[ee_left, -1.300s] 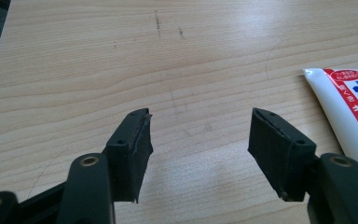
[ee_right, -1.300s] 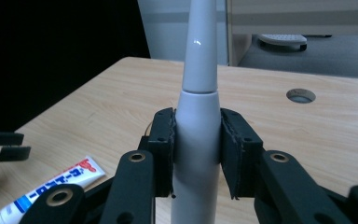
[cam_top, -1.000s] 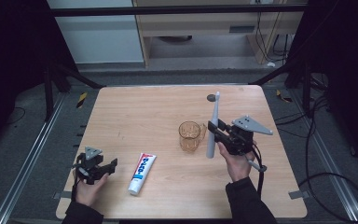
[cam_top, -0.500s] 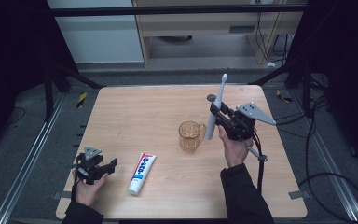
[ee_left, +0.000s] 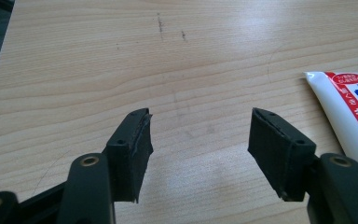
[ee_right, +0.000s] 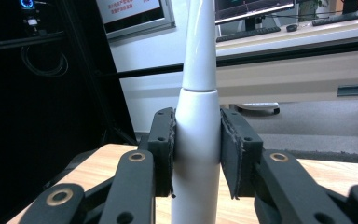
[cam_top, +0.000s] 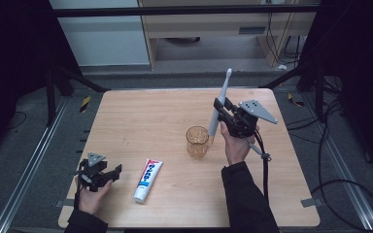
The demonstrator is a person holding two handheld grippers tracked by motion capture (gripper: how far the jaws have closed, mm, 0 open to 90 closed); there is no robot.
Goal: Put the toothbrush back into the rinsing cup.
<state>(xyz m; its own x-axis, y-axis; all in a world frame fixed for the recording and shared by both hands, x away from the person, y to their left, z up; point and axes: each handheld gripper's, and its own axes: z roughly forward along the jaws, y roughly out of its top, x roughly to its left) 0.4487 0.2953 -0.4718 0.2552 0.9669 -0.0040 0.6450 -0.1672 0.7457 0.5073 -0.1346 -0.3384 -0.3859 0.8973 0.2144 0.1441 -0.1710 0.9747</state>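
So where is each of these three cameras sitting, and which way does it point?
High view: above the person's side, looking forward and down on the table; both forearms, left gripper, right gripper.
Left gripper view: on that gripper, facing the tabletop; open jaws, toothpaste tube.
Right gripper view: level, toward desks; jaws clamp the toothbrush.
Shared: high view shows tube and toothbrush too.

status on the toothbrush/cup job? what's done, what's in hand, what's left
Done: the right gripper is clamped on the electric toothbrush and holds it upright above the table. In hand: the brush hangs just beside the amber cup, its lower end near the rim, not inside. Left, likely: setting it into the cup. The toothpaste lies flat, untouched; the left gripper rests open beside it.
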